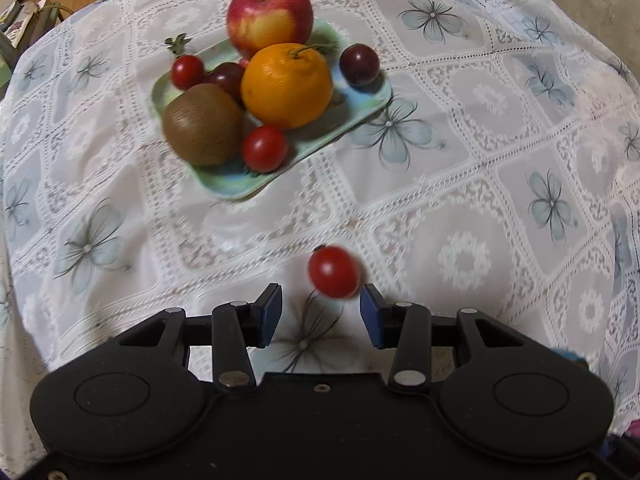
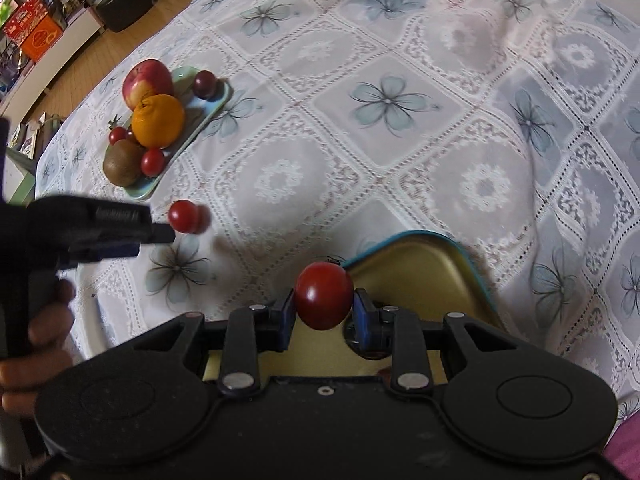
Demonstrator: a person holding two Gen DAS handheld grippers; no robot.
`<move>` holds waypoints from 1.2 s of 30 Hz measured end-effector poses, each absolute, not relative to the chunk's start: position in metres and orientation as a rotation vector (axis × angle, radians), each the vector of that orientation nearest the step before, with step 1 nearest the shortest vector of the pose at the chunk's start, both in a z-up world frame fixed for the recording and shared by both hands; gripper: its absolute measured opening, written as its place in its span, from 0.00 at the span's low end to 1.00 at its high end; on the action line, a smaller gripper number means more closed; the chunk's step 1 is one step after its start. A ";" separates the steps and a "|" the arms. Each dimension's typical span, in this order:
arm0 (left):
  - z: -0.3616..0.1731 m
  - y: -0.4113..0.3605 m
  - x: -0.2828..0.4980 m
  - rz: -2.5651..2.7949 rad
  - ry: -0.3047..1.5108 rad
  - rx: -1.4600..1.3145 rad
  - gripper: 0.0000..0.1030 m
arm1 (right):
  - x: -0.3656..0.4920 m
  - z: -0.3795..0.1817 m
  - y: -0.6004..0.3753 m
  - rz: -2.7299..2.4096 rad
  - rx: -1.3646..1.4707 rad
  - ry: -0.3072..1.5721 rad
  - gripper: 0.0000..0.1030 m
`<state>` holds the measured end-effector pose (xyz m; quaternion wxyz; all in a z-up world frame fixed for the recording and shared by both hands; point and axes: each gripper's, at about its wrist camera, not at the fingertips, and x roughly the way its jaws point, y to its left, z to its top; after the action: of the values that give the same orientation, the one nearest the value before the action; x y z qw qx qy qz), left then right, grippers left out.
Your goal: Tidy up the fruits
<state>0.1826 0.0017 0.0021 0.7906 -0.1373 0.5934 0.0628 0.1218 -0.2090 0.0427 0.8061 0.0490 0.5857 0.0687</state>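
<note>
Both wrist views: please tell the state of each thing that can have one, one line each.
Left gripper: open, holding nothing.
Loose cherry tomato: on the tablecloth, just ahead of the left gripper, not gripped.
Right gripper: shut on held cherry tomato.
Green tray: loaded with fruit.
Yellow tray: visible part bare.

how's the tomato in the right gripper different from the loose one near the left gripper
The tomato in the right gripper is clamped between the pads, off the cloth, over the gold tray. The loose tomato lies on the tablecloth, just ahead of the left gripper, whose open jaws do not touch it. Both are small, red and round.
</note>
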 end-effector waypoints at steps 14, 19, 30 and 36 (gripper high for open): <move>-0.030 -0.008 0.203 0.183 1.332 -0.247 0.51 | 0.124 0.027 -0.219 0.141 0.095 1.271 0.29; -0.028 -0.011 0.206 0.164 1.326 -0.234 0.40 | 0.124 0.023 -0.216 0.140 0.080 1.274 0.29; -0.005 -0.010 0.183 0.179 1.339 -0.230 0.40 | 0.120 0.029 -0.215 0.145 0.072 1.272 0.29; 0.020 -0.011 0.155 0.170 1.335 -0.244 0.40 | 0.112 0.038 -0.213 0.137 0.076 1.273 0.29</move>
<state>0.1551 -0.0108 0.0204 0.7750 -0.1125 0.6169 0.0783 0.1120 -0.2134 0.0383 0.8014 0.0354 0.5937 0.0639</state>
